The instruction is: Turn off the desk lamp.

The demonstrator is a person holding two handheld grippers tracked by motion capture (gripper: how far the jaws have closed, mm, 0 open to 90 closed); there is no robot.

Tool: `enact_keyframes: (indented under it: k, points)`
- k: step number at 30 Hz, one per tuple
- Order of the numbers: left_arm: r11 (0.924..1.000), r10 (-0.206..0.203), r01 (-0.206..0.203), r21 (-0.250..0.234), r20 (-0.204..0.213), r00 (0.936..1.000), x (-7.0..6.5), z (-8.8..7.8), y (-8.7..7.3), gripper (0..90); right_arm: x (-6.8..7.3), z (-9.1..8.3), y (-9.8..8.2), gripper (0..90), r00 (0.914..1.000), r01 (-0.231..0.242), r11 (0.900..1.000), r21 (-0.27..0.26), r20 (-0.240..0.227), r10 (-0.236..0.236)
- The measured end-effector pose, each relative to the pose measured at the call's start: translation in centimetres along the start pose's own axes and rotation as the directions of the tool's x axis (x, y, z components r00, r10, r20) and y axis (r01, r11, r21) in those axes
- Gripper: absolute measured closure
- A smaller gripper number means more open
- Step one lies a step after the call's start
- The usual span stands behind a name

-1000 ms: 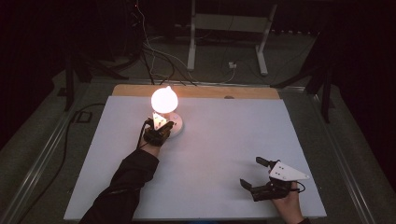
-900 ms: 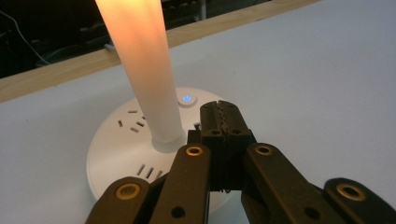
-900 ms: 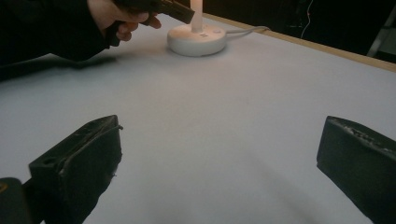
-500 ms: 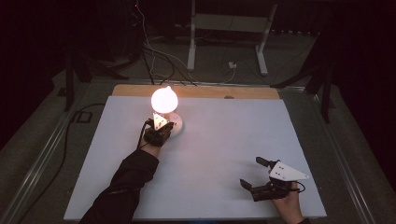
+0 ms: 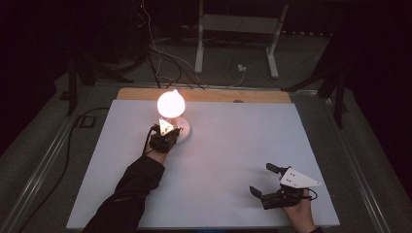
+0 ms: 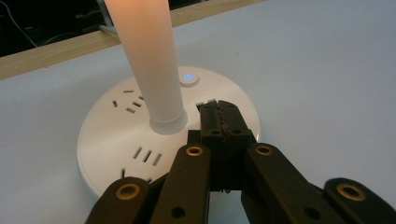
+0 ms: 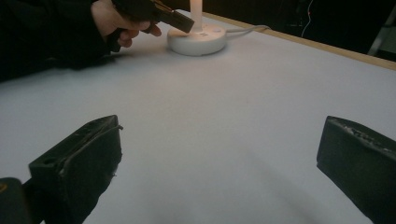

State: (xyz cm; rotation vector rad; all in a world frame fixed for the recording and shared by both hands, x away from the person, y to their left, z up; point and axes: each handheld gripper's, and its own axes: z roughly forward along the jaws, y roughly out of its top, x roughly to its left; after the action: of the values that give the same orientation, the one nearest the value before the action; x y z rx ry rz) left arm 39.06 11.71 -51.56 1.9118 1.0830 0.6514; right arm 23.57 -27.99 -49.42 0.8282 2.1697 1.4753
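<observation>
- Covering the table, a white board bears everything.
- Lit bulb stands upright on a round white socket base at the board's far left.
- Left gripper, jaws pressed together, tips over that base beside the bulb's neck.
- Right gripper rests at the near right, jaws wide apart, empty.

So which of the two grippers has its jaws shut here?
The left gripper, its jaws pressed together over the lit lamp's round white base. The right gripper rests with jaws wide apart above the bare table.
</observation>
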Motion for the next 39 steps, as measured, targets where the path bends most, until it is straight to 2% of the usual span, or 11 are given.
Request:
enact_keyframes:
  k: [3,14,17,23,28,39]
  points:
    - [0.9999,0.010,-0.010,0.007,0.002,0.9999,-0.1,0.1,-0.1,90.0,0.0,0.0,0.0,0.0,1.0000,-0.001,1.000,0.000,-0.002,0.001]
    - [0.9999,0.011,-0.011,0.004,0.006,0.9999,-0.1,0.3,-0.3,90.0,0.0,0.1,0.0,0.0,1.0000,-0.001,1.000,0.006,-0.002,0.001]
    - [1.0000,0.006,-0.006,0.000,0.018,0.9998,-0.1,0.3,-0.3,90.0,0.1,0.1,0.0,0.0,1.0000,0.001,1.000,0.005,-0.003,-0.001]
    - [0.9994,0.033,-0.033,0.005,-0.004,0.9994,-0.3,0.4,-0.2,90.0,0.0,0.1,0.0,0.0,1.0000,0.000,1.000,0.008,-0.003,0.000]
    - [0.9999,0.014,-0.014,-0.008,0.022,0.9996,-0.1,0.2,-0.2,90.0,0.0,0.0,0.0,0.0,1.0000,0.004,1.000,0.002,0.000,-0.004]
    - [0.9985,0.011,-0.010,-0.054,0.030,0.9995,0.0,-1.2,1.3,90.0,0.0,0.0,0.0,0.0,1.0000,0.003,1.000,0.004,-0.001,-0.003]
